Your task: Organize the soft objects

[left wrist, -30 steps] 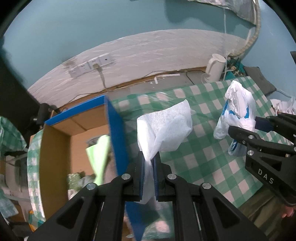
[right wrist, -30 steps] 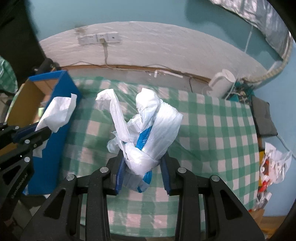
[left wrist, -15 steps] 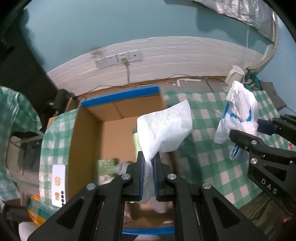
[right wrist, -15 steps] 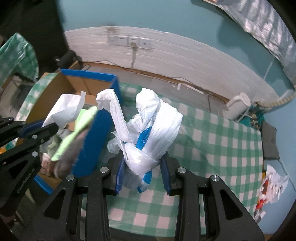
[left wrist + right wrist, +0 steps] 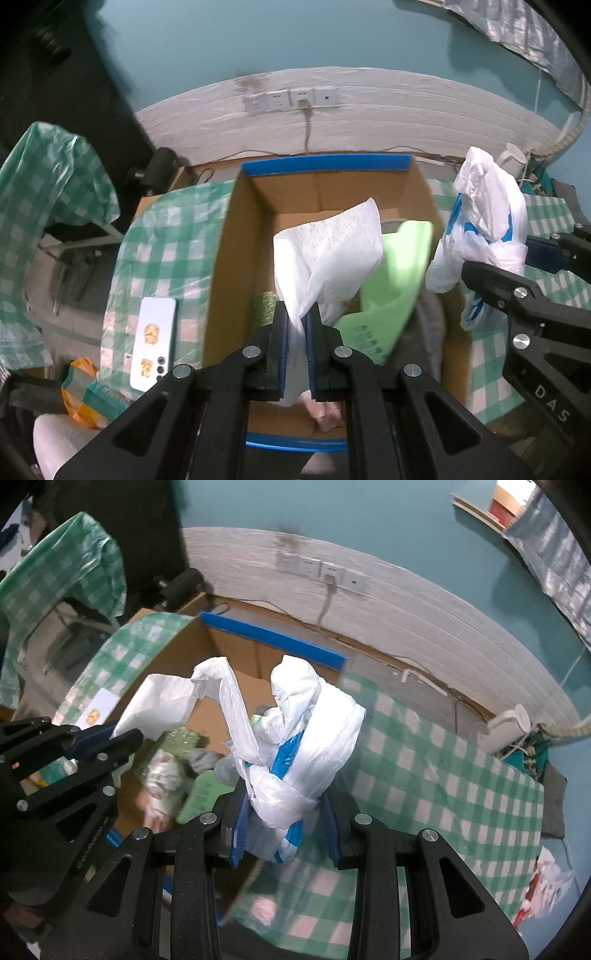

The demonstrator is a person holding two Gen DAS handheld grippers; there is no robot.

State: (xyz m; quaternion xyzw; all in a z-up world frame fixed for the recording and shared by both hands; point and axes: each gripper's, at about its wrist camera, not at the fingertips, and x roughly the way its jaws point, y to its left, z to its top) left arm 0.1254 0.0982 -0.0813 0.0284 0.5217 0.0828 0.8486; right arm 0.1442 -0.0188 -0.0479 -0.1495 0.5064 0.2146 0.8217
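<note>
1. A white paper towel [image 5: 328, 254] is held clamped between the closed jaws of the left gripper [image 5: 295, 332], directly above the open cardboard box [image 5: 236, 221] with its blue-taped rim; a green cloth [image 5: 399, 280] and other soft items are seen already inside
2. A knotted white-and-blue plastic bag [image 5: 295, 746] is gripped by the right gripper [image 5: 284, 819], its jaws closed on the bundle, just beside the box's right wall and over the green checked tablecloth [image 5: 424, 768]
3. The drop-off step is judged to be in hand: the towel needs only to be lowered and released into the box, after which the bag must be carried leftward over the rim
4. Against the frame one second earlier, both grippers are shown shifted from the bare tablecloth to the box, whose interior is now fully exposed; a phone [image 5: 153, 341] beside it has come into view
</note>
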